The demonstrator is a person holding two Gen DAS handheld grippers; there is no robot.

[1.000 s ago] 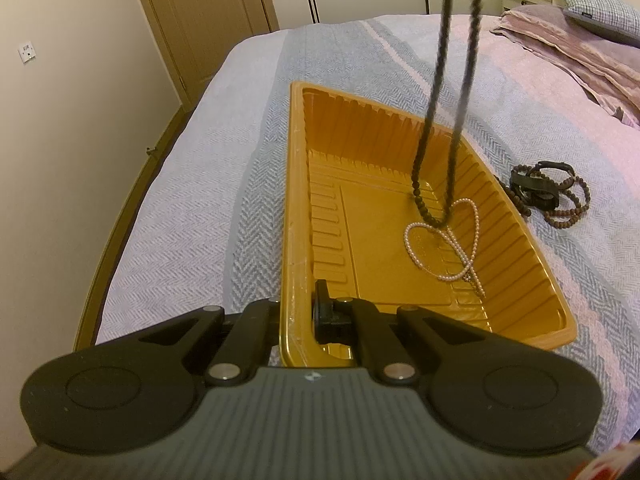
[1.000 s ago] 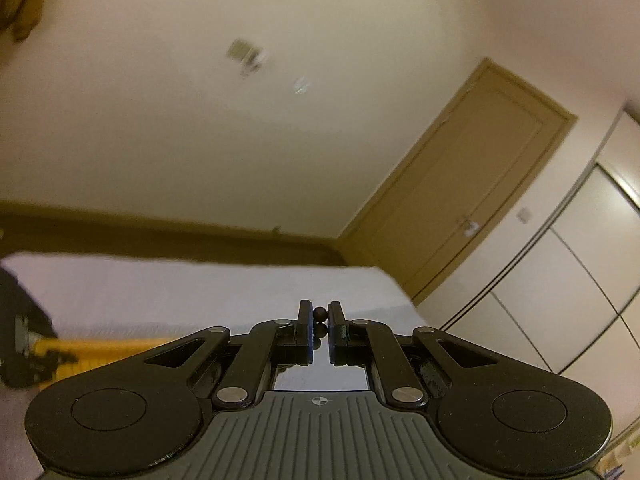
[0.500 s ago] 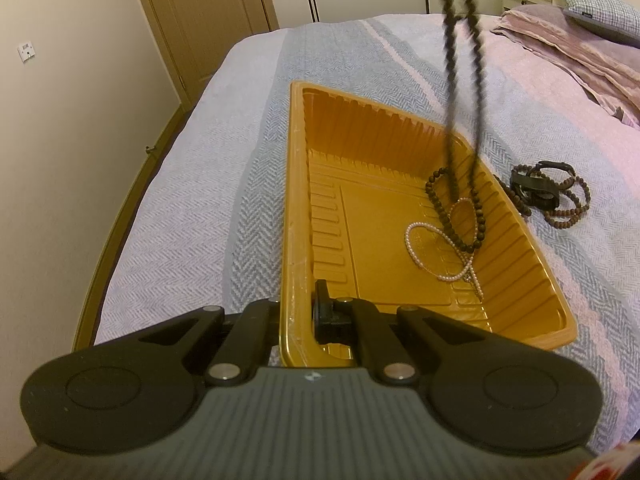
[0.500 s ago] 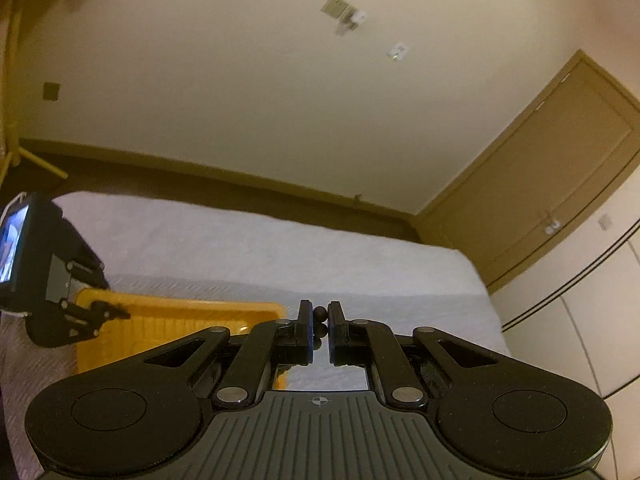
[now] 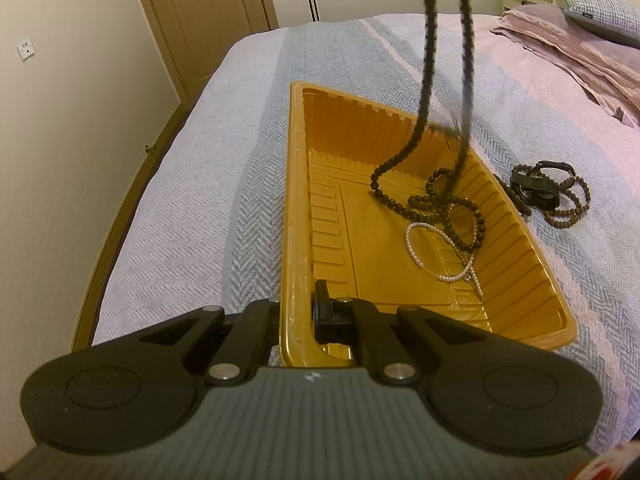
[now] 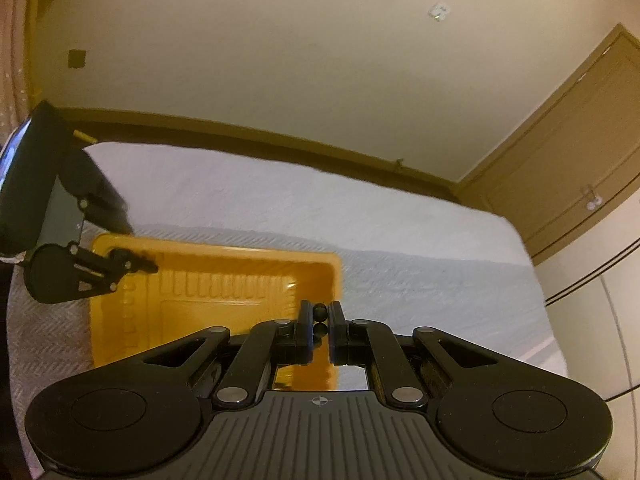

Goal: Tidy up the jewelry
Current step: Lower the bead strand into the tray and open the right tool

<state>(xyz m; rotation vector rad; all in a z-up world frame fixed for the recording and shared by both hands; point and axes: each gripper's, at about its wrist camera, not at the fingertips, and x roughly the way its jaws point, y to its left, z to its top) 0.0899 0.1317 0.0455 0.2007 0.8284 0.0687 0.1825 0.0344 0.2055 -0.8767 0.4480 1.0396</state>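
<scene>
- Since the earlier frame, my right gripper (image 6: 320, 316) has dropped, and more dark beads (image 5: 436, 204) now lie coiled in the tray (image 5: 296, 184).
- My right gripper is clamped on the bead strand.
- My left gripper (image 5: 298, 308) is clamped on the tray's near rim.
- Pearls (image 5: 430, 236) lie in the tray.
- Brown beads (image 5: 568, 208) lie on the bed (image 5: 200, 200), right of the tray.

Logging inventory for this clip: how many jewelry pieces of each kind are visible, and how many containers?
Dark bead strands: 1, dark bead strand, hanging from the right gripper into the tray
Pearl strands: 1, pearl strand, lying in the tray
Tangled pile on the bedspread: 1, brown beads and a black strap, pieces uncountable
Trays: 1, orange tray, held by the left gripper
Total: 4
</scene>
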